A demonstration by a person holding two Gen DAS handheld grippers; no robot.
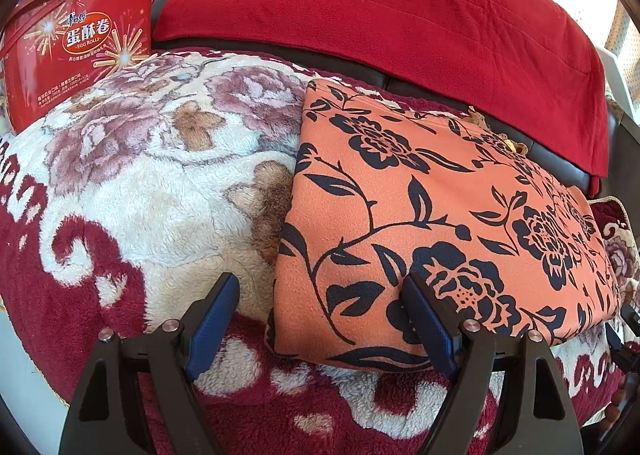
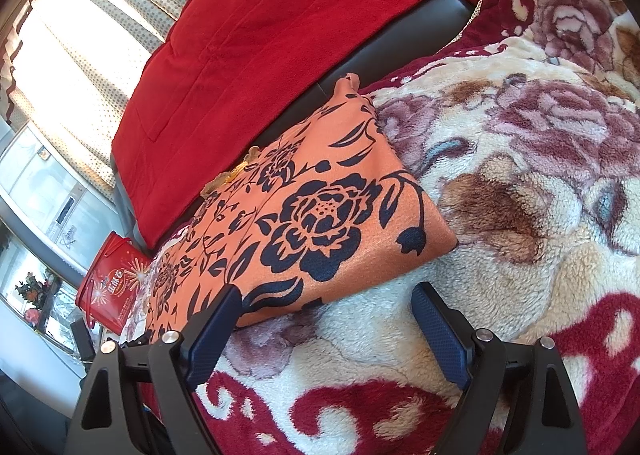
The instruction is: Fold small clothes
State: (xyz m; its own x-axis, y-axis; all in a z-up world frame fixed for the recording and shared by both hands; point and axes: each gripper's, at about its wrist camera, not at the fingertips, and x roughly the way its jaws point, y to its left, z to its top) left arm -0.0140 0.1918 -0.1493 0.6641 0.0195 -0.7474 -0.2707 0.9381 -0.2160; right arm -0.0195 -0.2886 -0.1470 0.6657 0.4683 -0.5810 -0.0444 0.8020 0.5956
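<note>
- The folded orange floral garment (image 1: 432, 215) lies flat on the plush floral blanket (image 1: 152, 175), its far edge near a red cloth (image 1: 380, 7).
- Bare blanket stretches toward the red egg-roll tub (image 1: 76, 39).
- Left gripper (image 1: 320, 319) and right gripper (image 2: 326, 323): fingers wide apart, holding nothing, at the garment's near edge.

A plush cream-and-maroon floral fleece blanket (image 1: 168, 183) carries a folded orange cloth with black flower print (image 1: 432, 223) and a red egg-roll tub (image 1: 76, 43).

Two close wrist views angled down from opposite corners, both on orange garment (image 1: 440, 207) (image 2: 304, 215).
</note>
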